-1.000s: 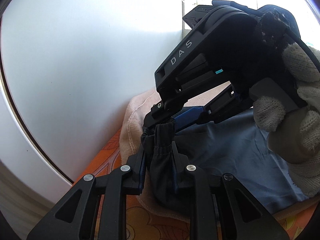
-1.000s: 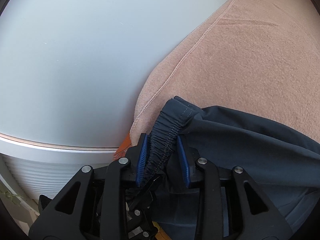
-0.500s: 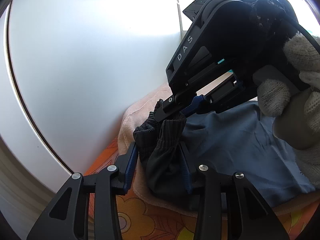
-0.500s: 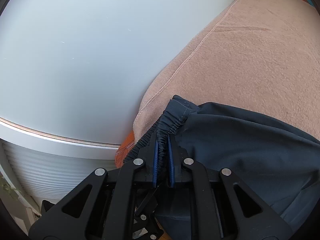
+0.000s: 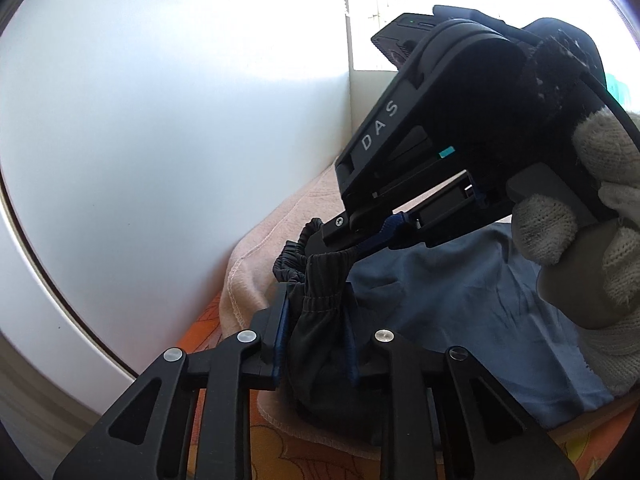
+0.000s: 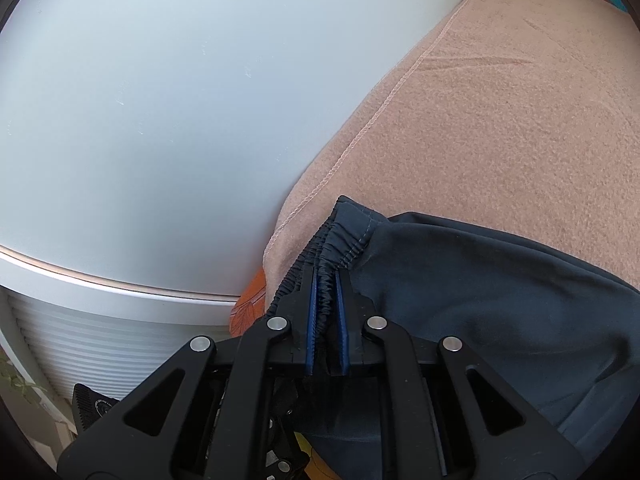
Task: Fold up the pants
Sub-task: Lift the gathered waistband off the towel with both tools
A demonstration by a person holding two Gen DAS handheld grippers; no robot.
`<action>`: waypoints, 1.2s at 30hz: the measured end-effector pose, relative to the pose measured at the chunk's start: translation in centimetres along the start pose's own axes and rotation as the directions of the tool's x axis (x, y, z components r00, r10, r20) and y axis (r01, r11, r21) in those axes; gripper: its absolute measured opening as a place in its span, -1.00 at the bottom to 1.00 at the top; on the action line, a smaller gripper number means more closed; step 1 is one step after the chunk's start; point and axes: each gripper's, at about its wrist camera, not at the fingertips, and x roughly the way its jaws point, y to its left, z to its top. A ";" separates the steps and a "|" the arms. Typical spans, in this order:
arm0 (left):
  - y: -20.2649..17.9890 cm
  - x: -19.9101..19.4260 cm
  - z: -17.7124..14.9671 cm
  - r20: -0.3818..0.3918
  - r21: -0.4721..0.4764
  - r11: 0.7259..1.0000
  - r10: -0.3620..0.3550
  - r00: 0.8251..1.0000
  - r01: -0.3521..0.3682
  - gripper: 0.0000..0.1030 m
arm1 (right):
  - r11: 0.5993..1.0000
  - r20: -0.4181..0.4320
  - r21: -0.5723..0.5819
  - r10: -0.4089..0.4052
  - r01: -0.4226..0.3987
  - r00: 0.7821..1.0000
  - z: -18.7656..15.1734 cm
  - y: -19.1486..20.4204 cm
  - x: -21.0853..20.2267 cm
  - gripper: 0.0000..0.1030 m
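**Both claws pinching the waistband of the pants at the blanket's corner**

The dark pants (image 6: pixel 500 308) lie on a peach blanket (image 6: pixel 500 112), at its near corner, just beside a white wall panel (image 6: pixel 140 100). The blanket's stitched hem runs along that panel, and an orange patterned sheet (image 5: pixel 320 460) shows beneath the blanket's edge.

My right gripper (image 6: pixel 326 312), seen from its own camera, has its two blue pads nearly together, with the gathered elastic waistband (image 6: pixel 344 248) squeezed between them. The ruched band runs up out of the pads and bends to the right, where the smoother cloth of the garment spreads away across the blanket. In the left view the same claw comes in from the upper right, its black body marked with white letters, its tip buried in the bunched band; a hand in a pale knitted glove (image 5: pixel 592 240) grips its handle.

My left gripper (image 5: pixel 316 328) sits just below and in front of the right one. Its jaws have just been closing, and a thick fold of the waistband fills the gap between them: the blue pads press on either side of the dark, puckered cloth. The jaws stand wider apart here than on my right, because the bundle between them is bulkier.

The two claws hold the band close together, almost touching. Bright window light washes out the upper part of the left view.
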 end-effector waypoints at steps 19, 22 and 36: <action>0.6 0.3 -0.4 -0.033 -0.122 0.992 -0.043 0.999 0.039 -0.72 | 1.000 -0.038 0.012 -0.002 0.002 0.999 2.0 -1.0 -1.7 -0.34; -1.2 -1.5 -0.1 0.031 -0.026 0.999 -0.030 0.999 0.031 -0.73 | 1.000 -0.042 0.011 -0.007 0.008 0.999 2.3 -1.0 -2.8 -0.06; -7.0 -3.8 -0.7 0.068 0.204 0.977 -0.085 0.994 0.070 -0.73 | 0.994 -0.133 -0.022 -0.108 0.106 0.985 1.7 -0.3 -7.4 0.06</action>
